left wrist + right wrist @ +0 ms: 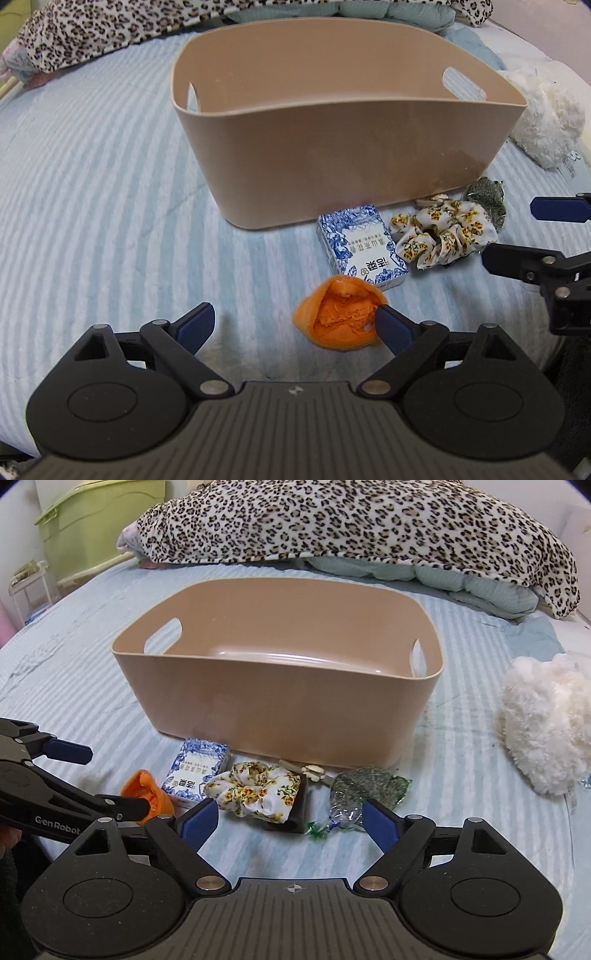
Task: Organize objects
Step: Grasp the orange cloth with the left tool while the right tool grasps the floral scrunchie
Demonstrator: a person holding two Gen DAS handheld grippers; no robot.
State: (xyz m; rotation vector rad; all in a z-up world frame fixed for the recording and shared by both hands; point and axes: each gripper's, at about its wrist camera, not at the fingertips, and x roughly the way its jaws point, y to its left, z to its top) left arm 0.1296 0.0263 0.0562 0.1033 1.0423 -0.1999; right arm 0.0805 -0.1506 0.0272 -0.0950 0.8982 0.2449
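1. Bin (277, 701), tan, sits far-centre on bed, nothing visible inside.
2. Left gripper (295, 325) spread wide, holding nothing; right finger touches orange cloth (340, 317). Judgement: shift right to centre it before closing.
3. Right gripper (288, 818) wide, unloaded, near scrunchie (258, 790).

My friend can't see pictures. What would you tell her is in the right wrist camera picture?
A big empty tan basket sits on a blue striped bed. In front of it lie an orange cloth, a blue-and-white box, a flowery scrunchie and a green packet. The right gripper is open near them, and the left gripper reaches by the orange cloth.
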